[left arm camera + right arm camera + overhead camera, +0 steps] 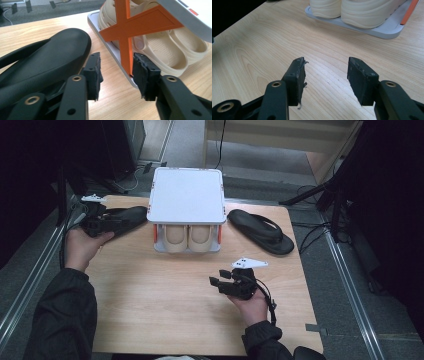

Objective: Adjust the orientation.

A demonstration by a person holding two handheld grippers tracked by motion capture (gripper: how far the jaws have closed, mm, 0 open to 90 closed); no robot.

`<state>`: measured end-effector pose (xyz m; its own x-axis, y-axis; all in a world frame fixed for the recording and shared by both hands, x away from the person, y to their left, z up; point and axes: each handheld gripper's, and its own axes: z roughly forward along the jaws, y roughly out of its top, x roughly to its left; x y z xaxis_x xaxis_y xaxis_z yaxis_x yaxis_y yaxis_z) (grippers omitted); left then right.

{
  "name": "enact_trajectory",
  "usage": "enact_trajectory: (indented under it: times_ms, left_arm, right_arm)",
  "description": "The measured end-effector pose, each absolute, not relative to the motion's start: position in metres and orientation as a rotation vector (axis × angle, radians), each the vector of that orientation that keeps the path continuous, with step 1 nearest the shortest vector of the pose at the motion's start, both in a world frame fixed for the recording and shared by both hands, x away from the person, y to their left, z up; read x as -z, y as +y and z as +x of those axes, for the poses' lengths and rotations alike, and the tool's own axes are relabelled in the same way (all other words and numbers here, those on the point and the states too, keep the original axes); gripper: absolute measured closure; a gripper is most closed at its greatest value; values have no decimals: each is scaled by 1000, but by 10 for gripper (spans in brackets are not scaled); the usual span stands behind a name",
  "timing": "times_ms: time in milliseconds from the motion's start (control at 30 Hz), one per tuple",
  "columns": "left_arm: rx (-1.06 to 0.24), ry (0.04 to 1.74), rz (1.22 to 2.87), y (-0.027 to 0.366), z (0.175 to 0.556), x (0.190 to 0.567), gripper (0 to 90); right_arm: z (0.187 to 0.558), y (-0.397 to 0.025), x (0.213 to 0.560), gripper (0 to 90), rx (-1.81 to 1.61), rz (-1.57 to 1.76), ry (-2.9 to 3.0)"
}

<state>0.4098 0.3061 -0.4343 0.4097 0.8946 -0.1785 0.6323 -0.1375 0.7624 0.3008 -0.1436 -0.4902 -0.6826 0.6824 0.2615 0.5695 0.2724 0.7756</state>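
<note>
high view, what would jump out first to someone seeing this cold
A small white shoe rack stands at the table's far middle, with a pair of beige clogs on its lower shelf. A black sandal lies to its right; another black sandal lies to its left, by the open left gripper.

A light wooden table (165, 315) is standing on grey carpeted floor (350, 285), with cables (307, 227) trailing behind it.

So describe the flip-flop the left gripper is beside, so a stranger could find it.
Start at the white shoe rack at the table's far edge, holding beige clogs. The black flip-flop lies left of it, by the open left gripper. Its twin lies right of the rack.
</note>
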Motion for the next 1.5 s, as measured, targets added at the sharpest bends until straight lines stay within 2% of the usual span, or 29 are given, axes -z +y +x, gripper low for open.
enact_trajectory:
  times_ms: [233, 433, 533, 1100, 1500]
  left_arm:
    - [-384, 1340, 1852, 306, 425, 447, 703]
    - [-386, 1388, 1830, 310, 439, 465, 858]
    - [-389, 1413, 1816, 313, 446, 473, 895]
    - [-420, 1548, 1808, 316, 486, 494, 900]
    - [-434, 1579, 1831, 314, 494, 505, 899]
  right_arm:
    - [296, -148, 492, 497, -1391, 1213, 2387]
    - [291, -149, 493, 503, -1380, 1209, 2388]
    - [289, -150, 494, 509, -1378, 1218, 2391]
    - [279, -157, 499, 512, -1356, 1264, 2374]
    - [276, -163, 501, 508, -1345, 1289, 2365]
